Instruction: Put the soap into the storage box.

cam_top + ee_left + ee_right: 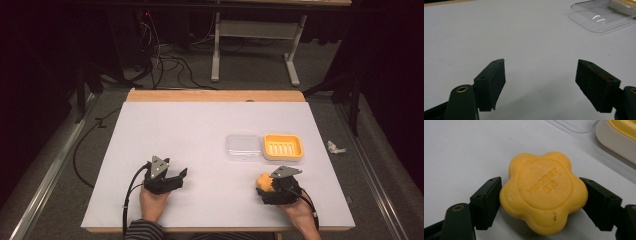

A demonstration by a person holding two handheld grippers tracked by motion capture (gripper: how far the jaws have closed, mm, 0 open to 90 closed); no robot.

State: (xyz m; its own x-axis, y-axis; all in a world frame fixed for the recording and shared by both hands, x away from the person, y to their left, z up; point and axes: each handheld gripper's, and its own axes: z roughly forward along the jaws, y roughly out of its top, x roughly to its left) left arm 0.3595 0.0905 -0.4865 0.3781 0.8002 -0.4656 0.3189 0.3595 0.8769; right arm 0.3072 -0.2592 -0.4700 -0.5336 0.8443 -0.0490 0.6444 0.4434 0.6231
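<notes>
Right gripper (541,195) with its jaws pressed against opposite sides of a yellow flower-shaped soap (543,192), which rests on the white tabletop (190,135); the pads meet the soap's lobes at left and right, and raised lettering shows on its upper face. In the high view this gripper (265,187) sits near the tabletop's near edge, at the right, with the soap (264,182) at its tip.

Ahead of the right gripper and slightly to its right stands a yellow soap dish (283,146) with a ribbed insert and a pale base (616,143). Just beside the dish, on its left, lies a clear plastic lid (243,146), flat on the tabletop; the two appear to touch or nearly touch. Bare tabletop lies between the soap and the dish.

Left gripper (172,180), jaws spread wide with nothing between them (540,82), rests well apart from the right gripper, at the left of the near edge. The clear lid (599,20) lies ahead of it and off to its right, with open white surface between.

The far half and left side of the tabletop are open. A wooden strip (215,95) borders the far edge. A crumpled white scrap (335,147) lies on the floor beyond the right edge.
</notes>
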